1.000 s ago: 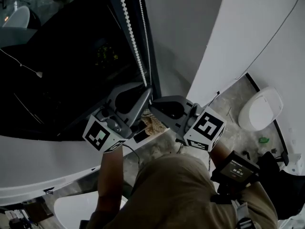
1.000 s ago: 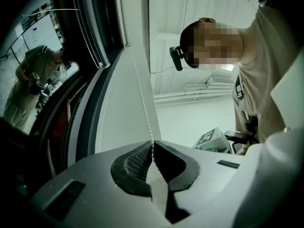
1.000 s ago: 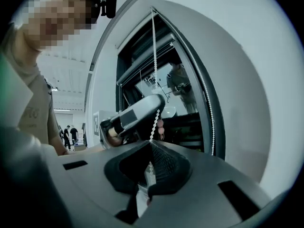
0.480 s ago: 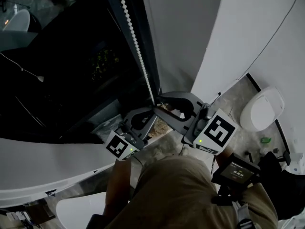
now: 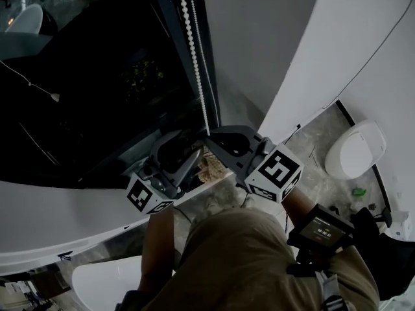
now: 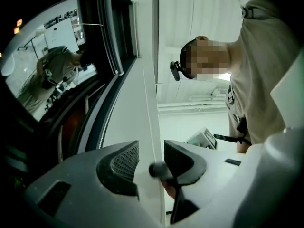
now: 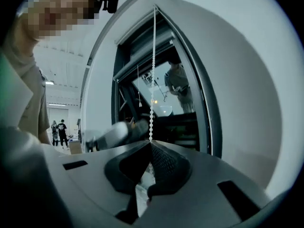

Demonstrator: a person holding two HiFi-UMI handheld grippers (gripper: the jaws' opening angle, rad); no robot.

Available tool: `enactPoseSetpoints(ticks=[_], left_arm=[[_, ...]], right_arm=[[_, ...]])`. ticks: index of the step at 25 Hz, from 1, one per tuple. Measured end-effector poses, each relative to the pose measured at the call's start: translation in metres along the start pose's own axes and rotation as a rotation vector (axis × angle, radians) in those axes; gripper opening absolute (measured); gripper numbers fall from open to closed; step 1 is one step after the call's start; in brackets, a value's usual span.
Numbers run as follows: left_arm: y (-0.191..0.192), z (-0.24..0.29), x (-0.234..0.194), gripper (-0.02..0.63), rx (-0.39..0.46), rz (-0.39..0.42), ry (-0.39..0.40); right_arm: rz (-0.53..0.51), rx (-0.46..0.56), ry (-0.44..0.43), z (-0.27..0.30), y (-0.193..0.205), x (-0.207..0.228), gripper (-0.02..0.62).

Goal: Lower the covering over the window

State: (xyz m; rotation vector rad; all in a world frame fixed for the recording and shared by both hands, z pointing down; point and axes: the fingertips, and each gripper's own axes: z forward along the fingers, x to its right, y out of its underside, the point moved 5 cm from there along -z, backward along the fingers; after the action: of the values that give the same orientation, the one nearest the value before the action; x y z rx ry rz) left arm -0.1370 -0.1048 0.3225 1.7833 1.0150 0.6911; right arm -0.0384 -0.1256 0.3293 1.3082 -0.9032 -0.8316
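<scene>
Now the right gripper [image 5: 209, 138] pinches the bead chain [image 5: 196, 70] tight beside the dark window [image 5: 91, 89]. The left gripper [image 5: 189, 150] has just opened wide, with no chain between its jaws. Next, I think, right pulls down and left grabs higher.

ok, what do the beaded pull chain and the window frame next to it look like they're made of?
Pull chain: small, round white beads, evenly spaced, with a dull sheen. It is probably a plastic ball chain, though painted metal can't be ruled out.
Window frame: a dark, smooth, straight-edged profile with a faint gloss. It looks like coated metal or plastic, but the pictures don't settle which.
</scene>
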Motion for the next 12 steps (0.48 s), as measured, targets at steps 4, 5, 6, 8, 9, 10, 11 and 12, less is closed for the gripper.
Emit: enactPoseSetpoints(ticks=[4, 5, 6, 8, 9, 10, 11, 12], left_arm=[[-0.03, 0.04, 0.0, 0.161, -0.051, 0.079, 0.053], [-0.031, 0.047, -0.001, 0.159, -0.075, 0.087, 0.046], [-0.03, 0.051, -0.004, 0.056, -0.091, 0.08, 0.035], [-0.026, 0.051, -0.009, 0.025, -0.092, 0.041, 0.023], [-0.024, 0.049, -0.01, 0.023, -0.088, 0.036, 0.017], [-0.022, 0.046, -0.012, 0.023, -0.09, 0.05, 0.009], [-0.02, 0.042, -0.012, 0.023, -0.092, 0.068, 0.001], [-0.019, 0.037, -0.013, 0.023, -0.085, 0.074, -0.005]], right_arm=[[0.035, -0.06, -0.053, 0.007, 0.019, -0.011, 0.008], [0.033, -0.058, -0.062, 0.007, 0.018, -0.012, 0.008], [0.032, -0.055, -0.07, 0.007, 0.018, -0.014, 0.008], [0.023, -0.049, -0.083, 0.004, 0.019, -0.015, 0.008], [0.008, -0.049, -0.092, 0.002, 0.02, -0.015, 0.008], [-0.008, -0.05, -0.106, -0.001, 0.02, -0.016, 0.009], [-0.018, -0.05, -0.12, -0.004, 0.021, -0.016, 0.009], [-0.019, -0.048, -0.13, -0.007, 0.02, -0.015, 0.027]])
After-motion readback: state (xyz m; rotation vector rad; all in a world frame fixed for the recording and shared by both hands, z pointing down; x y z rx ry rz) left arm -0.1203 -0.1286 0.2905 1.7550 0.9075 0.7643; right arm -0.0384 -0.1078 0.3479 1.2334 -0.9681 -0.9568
